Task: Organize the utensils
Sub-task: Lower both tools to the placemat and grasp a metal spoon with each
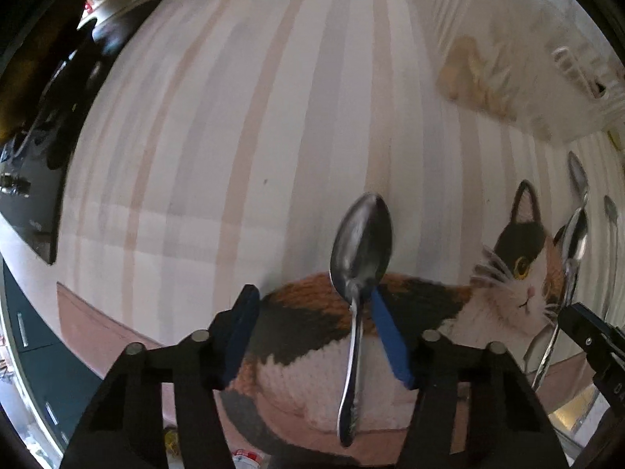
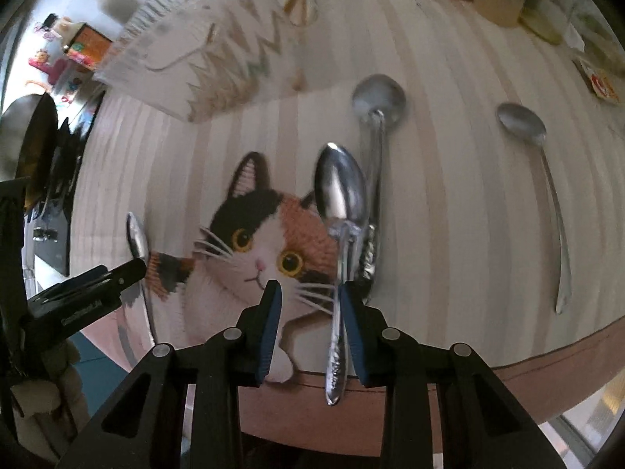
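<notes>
In the left wrist view a steel spoon [image 1: 361,242] rests against the right blue pad [image 1: 390,336] of my left gripper [image 1: 312,312], bowl forward, above the cat-print cloth [image 1: 519,269]; the jaws stand wide apart. In the right wrist view another steel spoon [image 2: 340,195] leans on the right pad [image 2: 353,336] of my right gripper [image 2: 310,308], jaws also wide. Two more spoons lie on the striped cloth: a round-bowled one [image 2: 378,97] just beyond, and one [image 2: 521,123] far right. The left gripper's spoon shows at the left [image 2: 136,236].
A clear plastic organizer tray [image 2: 218,58] lies at the back of the table, also in the left wrist view [image 1: 578,74]. Jars and bottles [image 2: 504,4] stand at the far right back. A dark stovetop [image 1: 43,125] lies left. The table's front edge [image 2: 508,363] is close.
</notes>
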Demonstrator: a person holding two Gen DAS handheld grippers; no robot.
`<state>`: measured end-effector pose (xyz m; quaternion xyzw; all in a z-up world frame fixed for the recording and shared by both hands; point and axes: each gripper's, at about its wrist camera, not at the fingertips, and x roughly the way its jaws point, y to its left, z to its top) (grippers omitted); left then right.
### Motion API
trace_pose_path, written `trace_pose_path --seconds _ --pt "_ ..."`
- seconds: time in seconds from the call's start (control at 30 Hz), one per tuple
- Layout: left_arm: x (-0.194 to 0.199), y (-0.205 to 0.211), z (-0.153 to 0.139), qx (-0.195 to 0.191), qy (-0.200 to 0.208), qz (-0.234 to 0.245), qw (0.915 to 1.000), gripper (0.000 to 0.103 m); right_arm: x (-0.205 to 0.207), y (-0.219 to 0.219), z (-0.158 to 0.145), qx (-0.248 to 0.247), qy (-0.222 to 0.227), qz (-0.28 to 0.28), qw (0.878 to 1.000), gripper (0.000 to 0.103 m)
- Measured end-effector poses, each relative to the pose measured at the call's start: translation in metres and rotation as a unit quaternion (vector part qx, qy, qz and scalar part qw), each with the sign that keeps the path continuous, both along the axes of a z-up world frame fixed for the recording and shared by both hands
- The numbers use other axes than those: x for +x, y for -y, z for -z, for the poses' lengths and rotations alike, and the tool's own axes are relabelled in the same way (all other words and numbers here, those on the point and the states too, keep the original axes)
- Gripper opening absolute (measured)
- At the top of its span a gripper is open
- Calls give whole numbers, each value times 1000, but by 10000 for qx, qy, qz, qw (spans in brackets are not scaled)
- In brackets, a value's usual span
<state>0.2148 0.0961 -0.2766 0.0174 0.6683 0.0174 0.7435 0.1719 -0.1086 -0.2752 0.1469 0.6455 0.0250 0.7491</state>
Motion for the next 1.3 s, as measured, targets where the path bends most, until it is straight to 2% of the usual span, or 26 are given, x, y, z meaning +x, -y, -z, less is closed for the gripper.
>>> trace_pose_path --seconds 0.03,0.07,0.13,0.2,0.3,0.4,0.47,0.6,0.67,0.8,0.83,0.87,0.9,0.93,0.97,1.03,1.17,1.3 --pt "2 3 0 -78 34 65 9999 34 -1 2 1 -10 -8 21 10000 34" --pt "3 8 0 -178 42 127 9998 26 -2 4 1 -47 -13 35 10000 34" --pt "5 18 -1 -124 59 208 9997 13 -2 10 3 -119 -55 76 9999 34" --pt "7 28 0 -187 60 273 9994 9 -2 15 6 -113 -123 110 9998 34" --pt "9 39 1 -538 -45 253 9982 5 -2 16 7 -95 -88 85 9999 34" --pt "8 45 2 -773 -124 224 9967 5 5 10 8 166 -37 -24 9999 34" --pt "6 45 3 -853 -129 161 9961 6 6 10 5 616 79 -38 9981 34" --pt "6 36 4 -934 -161 57 9955 6 5 20 -1 534 166 151 9983 34" --pt "8 32 6 -943 -162 61 9954 6 5 19 -2 505 165 75 9986 34" --pt "-2 19 4 -933 -141 79 9955 6 12 -2 5 -13 54 -158 9999 34" --pt "-2 18 4 -935 -140 87 9955 6 13 -7 10 -163 -64 -237 9996 32" --pt "-2 18 4 -948 -140 87 9954 6 11 -11 10 -311 6 -279 9991 27" --pt "-3 14 3 -960 -141 80 9952 6 9 -16 12 -409 -77 -389 9984 16" --pt "-3 13 3 -959 -145 84 9953 6 6 -21 12 -408 -85 -519 9978 9" --pt "-4 11 3 -973 -149 77 9951 6 4 -24 15 -205 -219 -624 9976 7" --pt "-5 3 0 -998 -144 58 9949 8 -1 -16 15 -39 -265 -443 9987 7" --pt "-6 -3 0 -1002 -130 97 9948 9 -2 20 8 307 -109 319 9990 8" --pt "-7 -5 1 -1015 -150 95 9947 10 14 24 1 283 62 525 9982 8"
